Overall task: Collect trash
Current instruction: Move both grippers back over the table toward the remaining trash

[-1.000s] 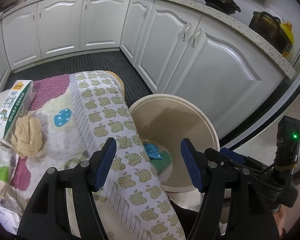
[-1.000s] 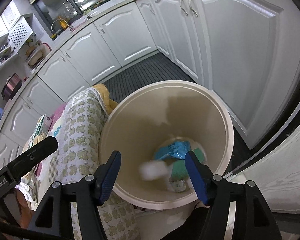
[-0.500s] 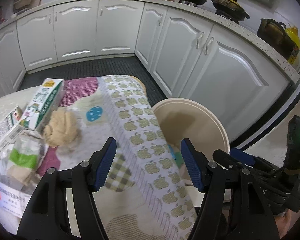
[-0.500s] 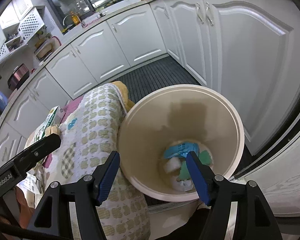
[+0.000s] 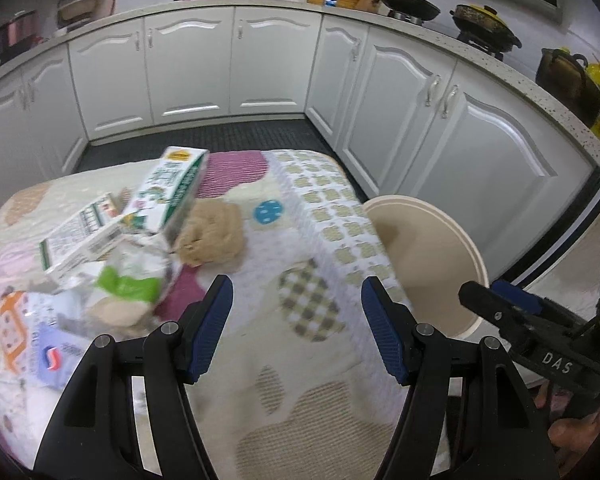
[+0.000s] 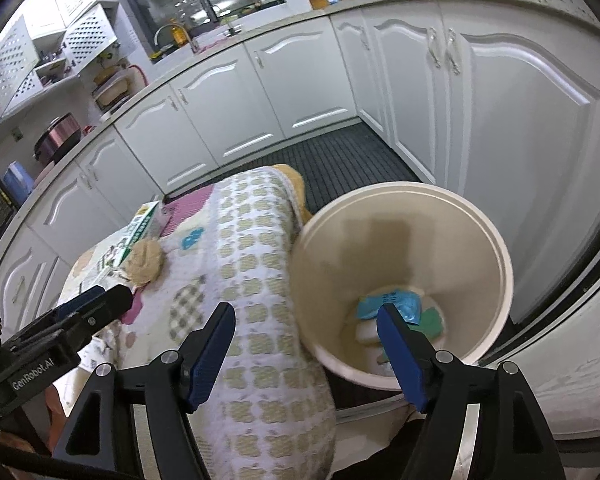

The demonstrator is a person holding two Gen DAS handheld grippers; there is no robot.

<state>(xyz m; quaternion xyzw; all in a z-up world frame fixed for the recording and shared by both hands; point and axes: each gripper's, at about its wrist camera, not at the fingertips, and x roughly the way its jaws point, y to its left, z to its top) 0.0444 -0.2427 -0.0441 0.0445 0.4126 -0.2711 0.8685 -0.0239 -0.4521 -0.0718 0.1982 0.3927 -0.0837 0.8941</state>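
A beige trash bin [image 6: 412,240] stands on the floor beside a cloth-covered table [image 5: 324,248]; it also shows in the left wrist view [image 5: 428,256]. Inside lie a blue wrapper [image 6: 392,304], a green scrap and white pieces. On the table lie a green-and-white carton [image 5: 168,196], a flat white box [image 5: 80,236], a crumpled brown paper ball [image 5: 212,236], a green-and-white plastic bag [image 5: 128,280] and a printed packet [image 5: 48,344]. My left gripper [image 5: 296,328] is open and empty above the table. My right gripper [image 6: 306,348] is open and empty over the table edge and the bin's rim.
White kitchen cabinets [image 5: 196,68] curve around the back and right. A dark ribbed mat [image 5: 204,140] covers the floor beyond the table. Pans and pots [image 5: 484,24] stand on the counter at the right. The right gripper's body [image 5: 540,340] shows beside the bin.
A white piece dropped from the right gripper into the bin. Both grippers then pulled back and swung left, so the table's trash came into the left view.
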